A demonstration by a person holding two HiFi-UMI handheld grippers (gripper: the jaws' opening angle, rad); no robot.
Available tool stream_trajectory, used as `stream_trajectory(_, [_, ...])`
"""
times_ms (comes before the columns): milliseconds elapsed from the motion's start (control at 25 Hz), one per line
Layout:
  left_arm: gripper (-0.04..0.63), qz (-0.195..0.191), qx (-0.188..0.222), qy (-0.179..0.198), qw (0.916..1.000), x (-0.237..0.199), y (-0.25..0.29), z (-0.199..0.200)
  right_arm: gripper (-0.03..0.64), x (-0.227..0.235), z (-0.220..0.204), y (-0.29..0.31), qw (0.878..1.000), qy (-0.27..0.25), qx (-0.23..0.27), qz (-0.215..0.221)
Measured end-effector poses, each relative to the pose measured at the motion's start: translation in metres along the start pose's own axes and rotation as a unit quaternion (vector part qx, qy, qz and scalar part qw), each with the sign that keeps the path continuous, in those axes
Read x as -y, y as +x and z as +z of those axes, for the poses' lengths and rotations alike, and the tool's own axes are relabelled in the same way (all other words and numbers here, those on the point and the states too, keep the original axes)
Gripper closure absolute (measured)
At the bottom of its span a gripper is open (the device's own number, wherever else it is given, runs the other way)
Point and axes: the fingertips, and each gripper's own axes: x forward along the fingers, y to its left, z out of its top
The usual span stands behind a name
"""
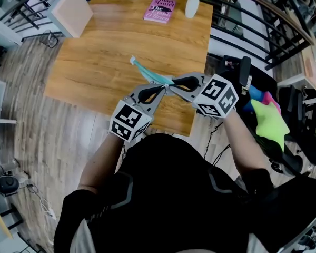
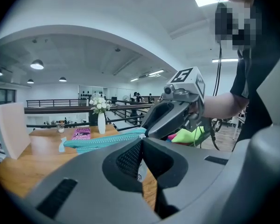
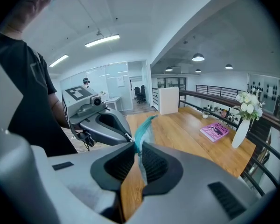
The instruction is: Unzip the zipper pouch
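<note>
A teal zipper pouch (image 1: 150,73) hangs in the air over the near edge of the wooden table (image 1: 110,46), stretched between both grippers. My right gripper (image 1: 173,82) is shut on the pouch's near end; in the right gripper view the teal fabric (image 3: 142,132) rises from between its pads (image 3: 139,148). My left gripper (image 1: 165,88) meets it tip to tip, with its jaws shut on the small silver zipper pull (image 2: 140,135) at that end. In the left gripper view the pouch (image 2: 102,141) runs away to the left, zipper teeth on top.
A pink book (image 1: 159,9) and a white vase (image 1: 193,5) with flowers sit at the table's far side. A pale chair back (image 1: 71,4) stands at the far left corner. Black railings run along the right, and neon green fabric (image 1: 268,123) lies on the right.
</note>
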Motion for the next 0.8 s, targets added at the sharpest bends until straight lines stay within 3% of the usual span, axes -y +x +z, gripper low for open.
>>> stream_trajectory(600, [0.568,0.002,-0.003,-0.029,0.9996,-0.009,0.000,-0.006,0.560,0.000,-0.002,0.010,0.999,-0.035,-0.028,0.019])
stream_trajectory(800, [0.566,0.001,-0.004,-0.018,0.9998,-0.013,0.001,-0.007,0.561,0.004,0.002,0.012,0.998,-0.041,-0.035,0.025])
